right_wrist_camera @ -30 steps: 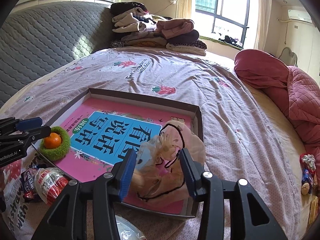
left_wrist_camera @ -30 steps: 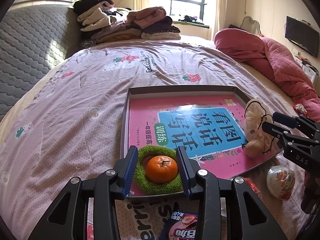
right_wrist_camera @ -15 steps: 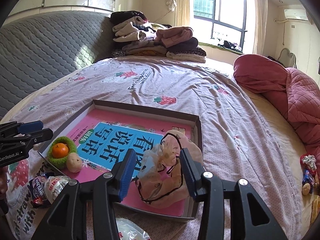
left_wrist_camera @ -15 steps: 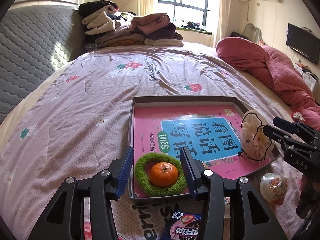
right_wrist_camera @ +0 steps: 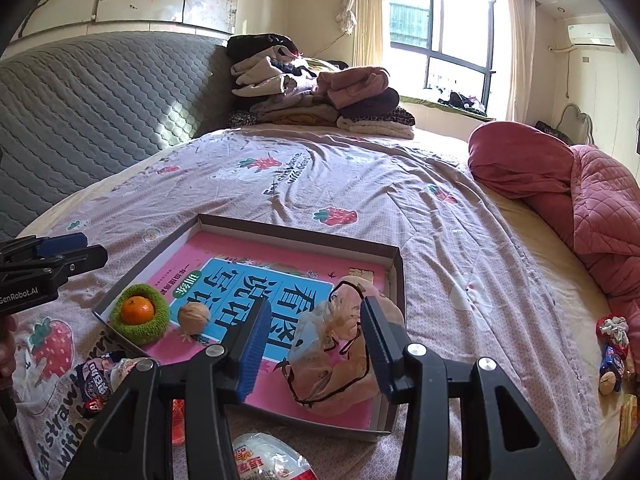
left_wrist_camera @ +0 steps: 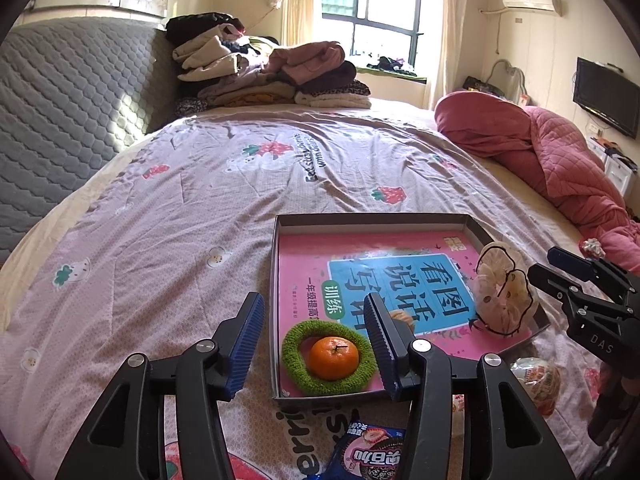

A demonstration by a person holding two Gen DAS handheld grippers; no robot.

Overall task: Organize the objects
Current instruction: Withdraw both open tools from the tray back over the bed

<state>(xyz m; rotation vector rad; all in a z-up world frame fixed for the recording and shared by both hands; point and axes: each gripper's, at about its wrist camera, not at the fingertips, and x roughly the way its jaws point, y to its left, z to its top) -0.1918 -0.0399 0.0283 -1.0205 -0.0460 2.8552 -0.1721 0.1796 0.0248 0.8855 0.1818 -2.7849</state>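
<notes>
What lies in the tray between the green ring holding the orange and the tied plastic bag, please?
A walnut lies there on the pink book, between the green ring and the plastic bag; the right wrist view shows it best.

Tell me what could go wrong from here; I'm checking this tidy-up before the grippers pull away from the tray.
1. The orange only rests in the green ring; as the left gripper opens around it, a finger could clip the ring.
2. The walnut lies loose on the pink book and may roll.
3. The bag sits against the tray's corner wall between the right gripper's pads; it could snag.
</notes>
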